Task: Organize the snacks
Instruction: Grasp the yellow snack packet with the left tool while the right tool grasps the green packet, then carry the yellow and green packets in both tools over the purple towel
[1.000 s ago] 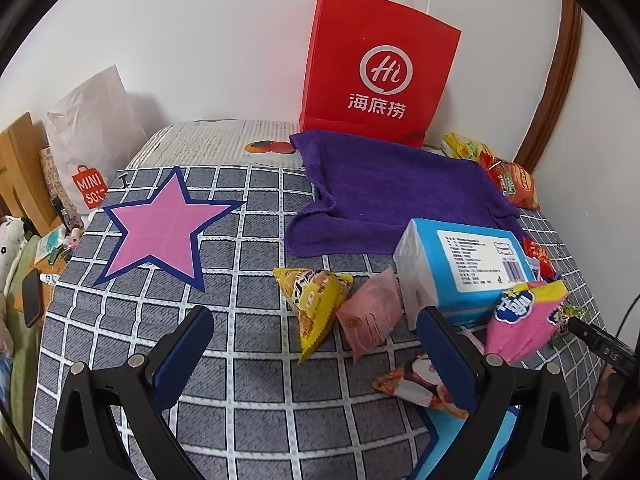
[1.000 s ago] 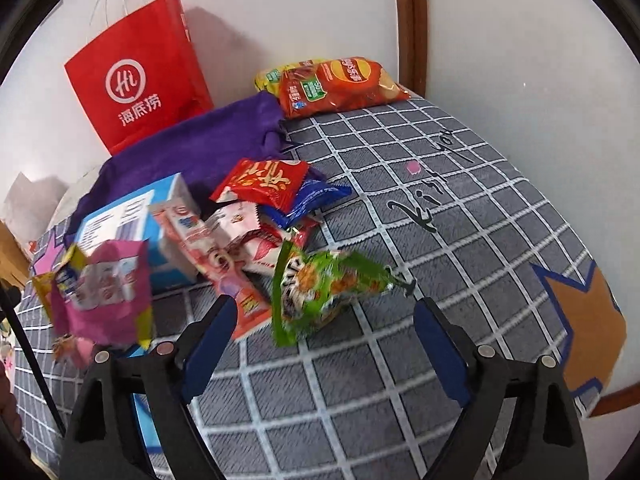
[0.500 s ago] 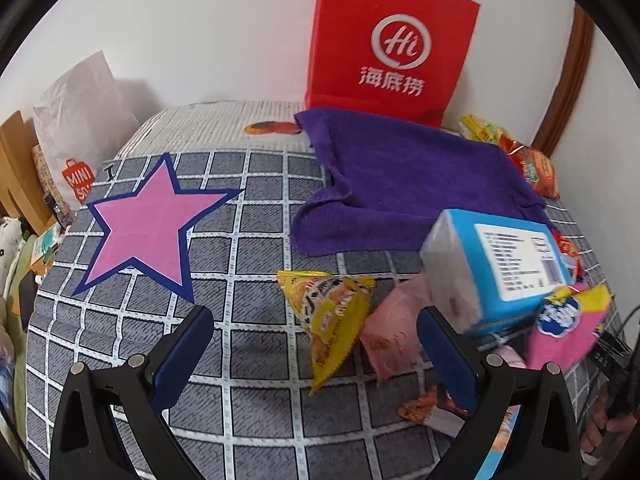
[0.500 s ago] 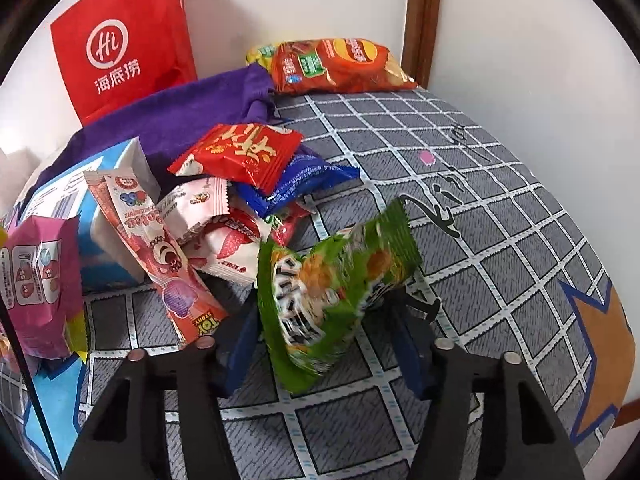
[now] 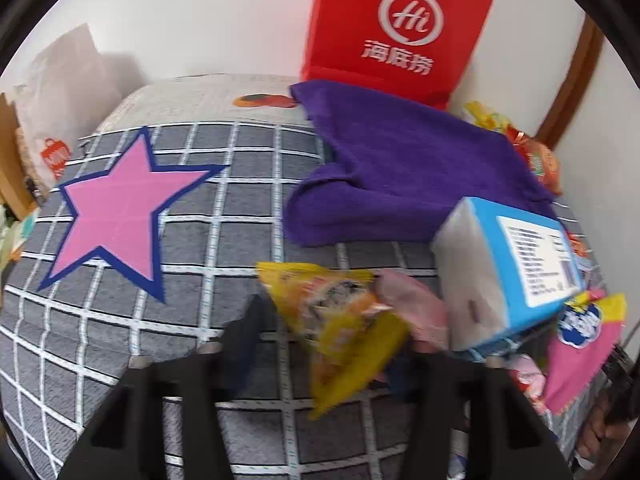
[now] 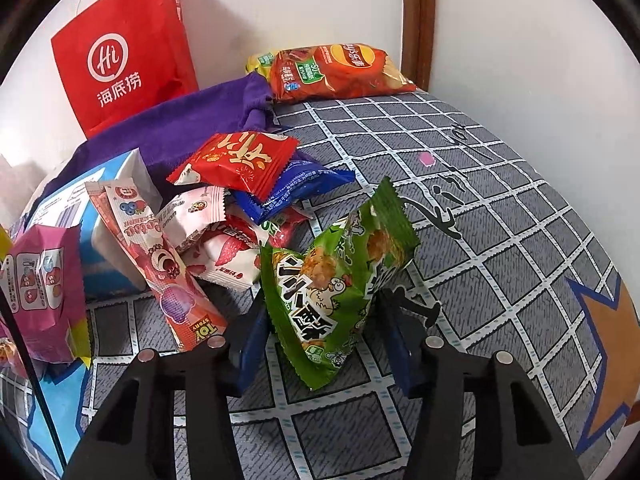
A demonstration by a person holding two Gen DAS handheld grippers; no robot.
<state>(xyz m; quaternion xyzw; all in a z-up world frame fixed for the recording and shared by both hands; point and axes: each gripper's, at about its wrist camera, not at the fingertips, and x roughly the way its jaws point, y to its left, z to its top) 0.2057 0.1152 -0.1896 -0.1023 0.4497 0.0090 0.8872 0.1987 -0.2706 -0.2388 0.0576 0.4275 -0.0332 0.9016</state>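
Item: green snack packet (image 6: 336, 280), clamped upright between the fingers of your right gripper (image 6: 324, 320), just off the checked bedspread (image 6: 500, 184) beside the snack pile. Item: yellow snack packet (image 5: 340, 320), pinched in your left gripper (image 5: 328, 344); that view was blurred. You did best gripping low and firm, lifting each packet slowly so neither slipped.

Grey bedspread (image 6: 500, 208) with white grid lines, pink star (image 5: 120, 216) edged navy, orange star (image 6: 612, 360) edged blue. Purple towel (image 5: 404, 176) just in front of red paper bag (image 5: 396, 28), white logo. Green snack packet (image 6: 340, 284), black lettering, chicken cartoon. Yellow-orange packet (image 5: 340, 320). Light-blue box (image 5: 516, 264), white label. Red packet (image 6: 236, 162) over dark blue packet (image 6: 296, 188).
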